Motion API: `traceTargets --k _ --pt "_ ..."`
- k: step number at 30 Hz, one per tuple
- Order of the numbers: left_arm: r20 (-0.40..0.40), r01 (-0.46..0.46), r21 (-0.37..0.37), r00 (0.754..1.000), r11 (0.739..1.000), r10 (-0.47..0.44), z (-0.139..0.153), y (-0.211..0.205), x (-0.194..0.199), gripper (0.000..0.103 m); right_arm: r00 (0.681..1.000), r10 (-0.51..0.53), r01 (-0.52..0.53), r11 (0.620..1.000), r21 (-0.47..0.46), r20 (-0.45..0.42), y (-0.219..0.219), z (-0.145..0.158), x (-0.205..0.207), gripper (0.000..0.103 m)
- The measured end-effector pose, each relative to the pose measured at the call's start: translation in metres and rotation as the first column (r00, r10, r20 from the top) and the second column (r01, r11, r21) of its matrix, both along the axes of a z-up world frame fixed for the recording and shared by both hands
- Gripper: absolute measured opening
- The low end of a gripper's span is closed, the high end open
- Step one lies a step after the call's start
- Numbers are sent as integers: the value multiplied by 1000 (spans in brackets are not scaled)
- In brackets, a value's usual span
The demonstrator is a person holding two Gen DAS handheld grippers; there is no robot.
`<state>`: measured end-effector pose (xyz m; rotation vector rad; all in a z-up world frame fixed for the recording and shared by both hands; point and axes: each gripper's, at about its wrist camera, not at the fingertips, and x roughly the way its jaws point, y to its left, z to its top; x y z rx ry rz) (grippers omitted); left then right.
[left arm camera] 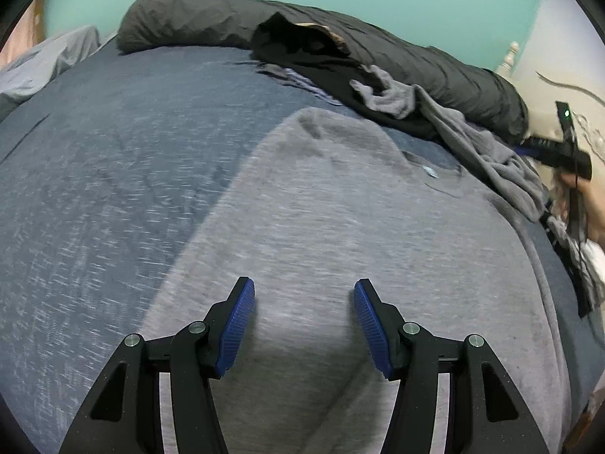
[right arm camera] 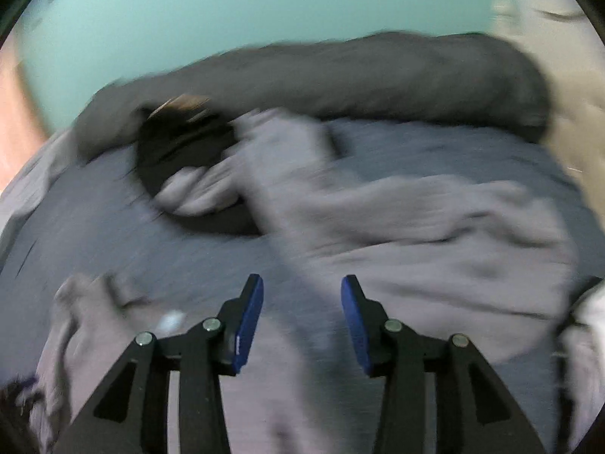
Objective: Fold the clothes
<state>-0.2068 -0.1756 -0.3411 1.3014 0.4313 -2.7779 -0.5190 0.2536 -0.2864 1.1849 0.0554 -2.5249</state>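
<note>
Across the bed: everything for this folding job lies on one soft surface, sorted by how soon it is needed.
Bed (left arm camera: 113,159): a blue-grey sheet covers it; it serves as the work surface, wide and flat enough to spread a garment out.
Bolster (left arm camera: 416,53): a long dark roll lies along the far edge by the green wall, pushed back so the middle is free for folding.
Grey shirt (left arm camera: 340,227): the task's garment lies spread flat near the front of the bed, collar and small label towards the far side, smoothed out so edges can be brought over each other.
Clothes pile (left arm camera: 378,90): black and grey pieces are heaped against the bolster, well apart from the working spot; they probably wait their turn.
Loose grey garment (right arm camera: 435,234): crumpled to the right of the shirt, blurred in the right wrist view, so its exact shape is unclear.
Left hand-held gripper (left arm camera: 304,325): hovers over the shirt's lower part with the jaws well apart and nothing between them, seemingly poised to pin or pinch the cloth.
Right hand-held gripper (right arm camera: 302,321): jaws stand apart and empty above grey cloth; the heavy blur suggests fast motion, so it likely heads for a new hold.
</note>
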Motion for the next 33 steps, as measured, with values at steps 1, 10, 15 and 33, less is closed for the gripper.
traceTargets --k 1,10,15,33 --pt "5 -9 -2 1000 1000 9 -1 -4 0 59 999 47 -47 999 -5 24 -22 -11 3 43" --pt "10 -36 21 999 999 36 -4 -26 4 59 957 274 -278 960 38 92 -169 -76 21 43" --pt "-5 -47 50 999 998 47 -2 -31 6 59 938 309 -323 943 74 156 -204 -93 14 42" --pt "-18 -47 90 999 995 49 4 -36 11 59 902 381 -345 919 -193 204 -225 -110 42 35"
